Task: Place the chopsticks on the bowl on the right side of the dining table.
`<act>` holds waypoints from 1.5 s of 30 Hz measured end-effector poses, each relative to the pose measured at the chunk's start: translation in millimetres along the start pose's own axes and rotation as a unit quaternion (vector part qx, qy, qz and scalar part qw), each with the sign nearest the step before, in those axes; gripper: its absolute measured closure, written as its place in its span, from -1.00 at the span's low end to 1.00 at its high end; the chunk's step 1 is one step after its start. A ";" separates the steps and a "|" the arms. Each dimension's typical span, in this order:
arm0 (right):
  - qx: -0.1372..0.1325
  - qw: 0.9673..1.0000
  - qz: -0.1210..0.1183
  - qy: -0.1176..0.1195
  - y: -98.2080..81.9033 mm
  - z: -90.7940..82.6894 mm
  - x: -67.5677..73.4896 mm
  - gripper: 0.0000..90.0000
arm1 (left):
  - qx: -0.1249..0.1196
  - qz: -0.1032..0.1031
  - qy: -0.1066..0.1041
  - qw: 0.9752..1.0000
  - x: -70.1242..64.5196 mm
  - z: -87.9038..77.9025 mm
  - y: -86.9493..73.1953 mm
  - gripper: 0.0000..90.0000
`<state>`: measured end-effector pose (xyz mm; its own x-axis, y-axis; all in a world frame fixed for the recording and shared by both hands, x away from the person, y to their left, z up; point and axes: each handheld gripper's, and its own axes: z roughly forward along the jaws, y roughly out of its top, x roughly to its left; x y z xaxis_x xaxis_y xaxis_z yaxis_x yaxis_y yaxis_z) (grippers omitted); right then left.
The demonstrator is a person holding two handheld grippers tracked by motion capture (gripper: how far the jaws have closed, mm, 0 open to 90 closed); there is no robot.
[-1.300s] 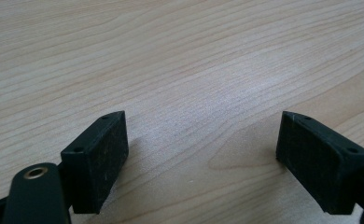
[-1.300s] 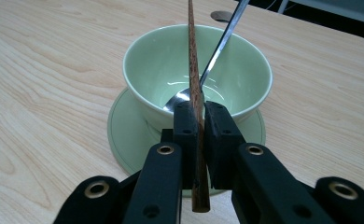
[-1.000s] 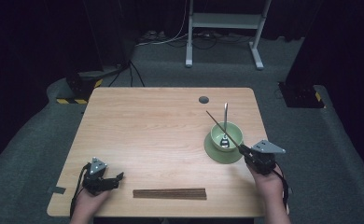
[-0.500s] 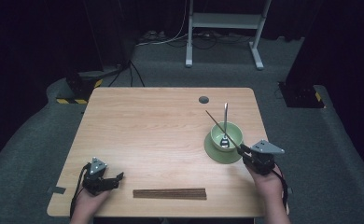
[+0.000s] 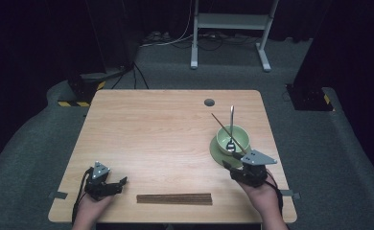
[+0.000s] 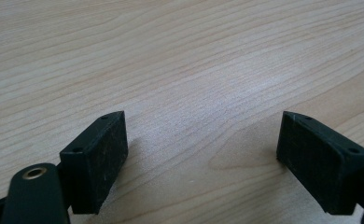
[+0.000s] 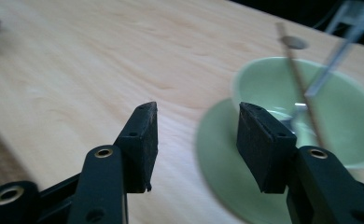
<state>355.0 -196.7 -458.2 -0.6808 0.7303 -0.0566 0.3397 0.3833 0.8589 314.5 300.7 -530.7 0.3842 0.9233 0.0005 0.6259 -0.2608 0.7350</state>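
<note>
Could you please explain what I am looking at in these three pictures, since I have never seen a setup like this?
There is no robot here: a person sits at a wooden table and holds a two-jaw tool in each hand. The high view looks down from above. The left hand-held gripper rests near the front left corner, and the right hand-held gripper sits just before a green bowl on a green saucer. A spoon and a thin stick lean in the bowl. A dark wooden strip lies along the front edge. The other two pictures come from cameras that ride on each gripper, looking out between its black jaws. Both pairs of jaws stand open and hold nothing.
</note>
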 end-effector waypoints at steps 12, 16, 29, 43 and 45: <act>0.045 0.994 -0.037 0.091 -7.6 38.4 61.9 0.00 | 0.000 0.000 0.001 1.000 0.1 0.0 0.0 -0.64; 0.059 0.991 -0.044 0.115 -11.5 50.2 76.7 0.00 | 0.000 -0.001 0.001 1.000 0.1 -0.1 0.0 -0.64; 0.090 0.982 -0.065 0.150 -20.6 67.3 99.7 0.07 | 0.000 -0.001 0.002 1.000 0.1 0.0 0.0 -0.64; 0.100 0.980 -0.062 0.158 -25.0 68.6 95.7 0.24 | 0.000 -0.001 0.001 1.000 0.0 0.0 0.0 -0.64; 0.100 0.980 -0.063 0.158 -25.2 68.3 95.1 0.25 | 0.000 -0.001 0.002 1.000 0.1 0.0 0.0 -0.64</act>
<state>326.0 -98.2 -520.0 -0.8816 0.4709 0.0325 0.3398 0.5852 0.7363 314.4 300.8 -530.7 0.3807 0.9247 0.0010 0.6270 -0.2590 0.7348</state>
